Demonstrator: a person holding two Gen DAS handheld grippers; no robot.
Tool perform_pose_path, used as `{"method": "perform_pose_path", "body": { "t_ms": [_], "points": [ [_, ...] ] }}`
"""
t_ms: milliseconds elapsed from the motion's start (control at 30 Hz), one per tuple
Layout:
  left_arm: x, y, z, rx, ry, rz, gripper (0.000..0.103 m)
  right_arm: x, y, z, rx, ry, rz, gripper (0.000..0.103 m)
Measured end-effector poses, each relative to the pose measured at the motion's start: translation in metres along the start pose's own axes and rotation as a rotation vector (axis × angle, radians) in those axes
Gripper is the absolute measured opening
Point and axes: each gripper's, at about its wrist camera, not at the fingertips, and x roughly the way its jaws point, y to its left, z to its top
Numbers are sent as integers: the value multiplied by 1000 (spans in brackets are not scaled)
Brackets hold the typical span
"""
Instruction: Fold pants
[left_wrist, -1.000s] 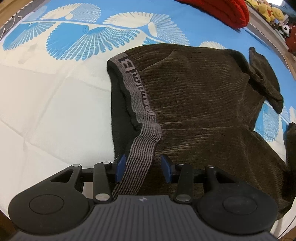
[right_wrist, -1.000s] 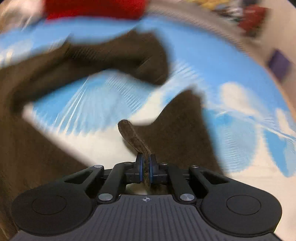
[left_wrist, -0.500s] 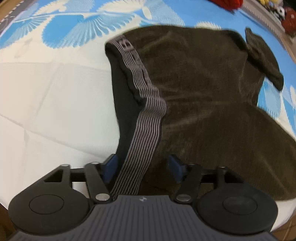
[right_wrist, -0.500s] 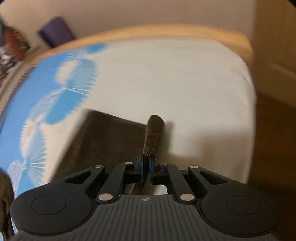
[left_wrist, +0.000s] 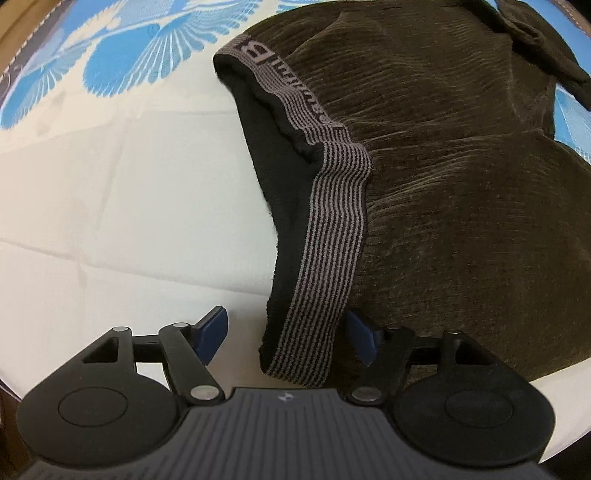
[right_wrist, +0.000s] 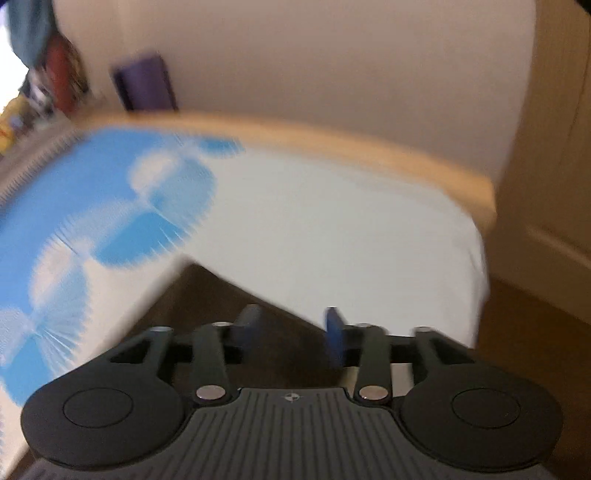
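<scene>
Dark brown corduroy pants (left_wrist: 461, 177) lie spread on the bed, their grey striped waistband (left_wrist: 325, 229) running down toward me in the left wrist view. My left gripper (left_wrist: 288, 338) points down over the near end of that waistband. Its jaws are opening, the band lies between them and the blue pads (left_wrist: 212, 332) stand clear of it. In the blurred right wrist view a brown pant leg end (right_wrist: 207, 295) lies flat on the sheet. My right gripper (right_wrist: 291, 328) hovers over it with its jaws opening and nothing pinched between them.
The bed has a white and blue patterned sheet (left_wrist: 110, 147). Its wooden frame edge (right_wrist: 332, 147) and corner show in the right wrist view, with brown floor (right_wrist: 535, 332) to the right. A purple object (right_wrist: 144, 85) stands by the wall behind.
My left gripper spread its jaws wider and sank toward the waistband. My right gripper swung the pinched leg end across toward the bed corner, then opened and let it go onto the sheet.
</scene>
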Motion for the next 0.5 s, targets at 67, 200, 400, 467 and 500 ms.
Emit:
{"method": "perform_pose_path", "body": {
  "t_ms": [67, 200, 400, 467, 500],
  "points": [
    [3, -1, -1, 15, 17, 22, 77, -17, 19, -1, -42, -43, 113, 47],
    [-9, 0, -1, 10, -30, 12, 74, -40, 56, -10, -145, -60, 308, 47],
    [-31, 4, 1, -56, -133, -20, 68, -62, 99, -24, -259, -40, 437, 47],
    [-44, 5, 3, -86, -189, -40, 66, -62, 114, -29, -297, -45, 450, 47],
    [-53, 5, 4, -106, -223, -63, 65, -63, 120, -31, -313, -48, 456, 47]
  ]
}}
